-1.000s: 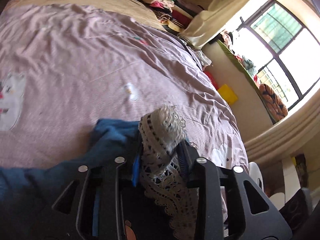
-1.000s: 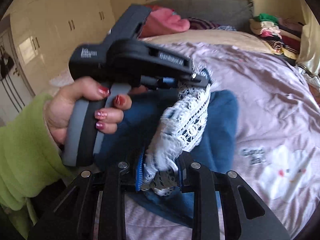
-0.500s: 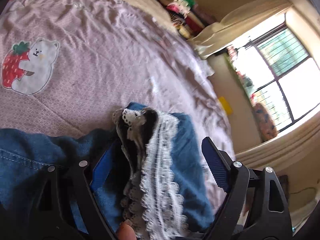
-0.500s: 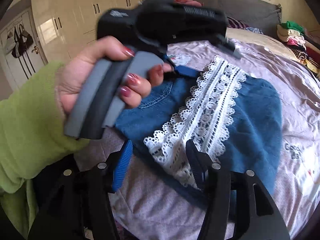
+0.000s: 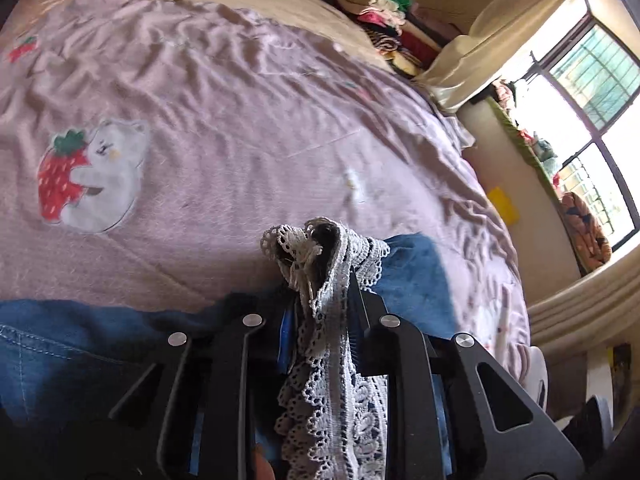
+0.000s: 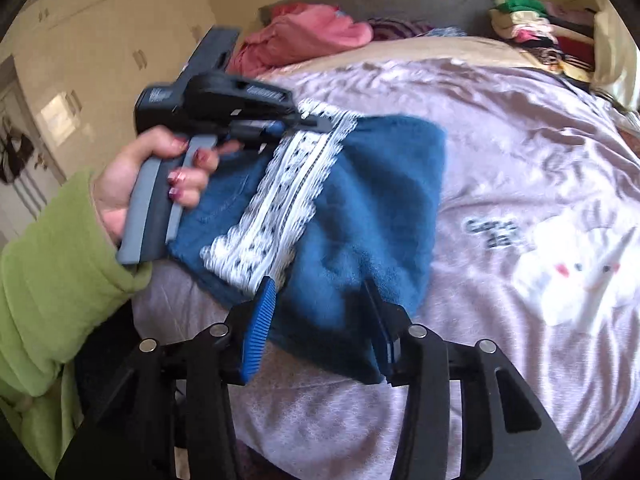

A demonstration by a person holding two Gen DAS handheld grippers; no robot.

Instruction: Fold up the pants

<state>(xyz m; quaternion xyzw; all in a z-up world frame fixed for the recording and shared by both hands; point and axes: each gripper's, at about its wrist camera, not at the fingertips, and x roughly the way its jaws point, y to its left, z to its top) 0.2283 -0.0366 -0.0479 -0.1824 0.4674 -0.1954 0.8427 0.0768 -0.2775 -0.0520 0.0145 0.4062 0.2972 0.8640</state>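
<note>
Closing left tool (image 5: 320, 320) pinching lace trim (image 5: 328, 360), pants (image 6: 360, 208) partly hidden, right tool (image 6: 320, 320) closing, gripping nothing.

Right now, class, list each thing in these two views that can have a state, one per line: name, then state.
Pants: blue denim, folded over, lying on the bed.
Lace trim: bunched, pinched in the left tool.
Left tool: closing on the lace trim.
Right tool: closing, pads apart, over the pants' near edge, gripping nothing.
Bedspread: wrinkled.
Stacked clothes: folded, piled by the bed's far corner.
</note>
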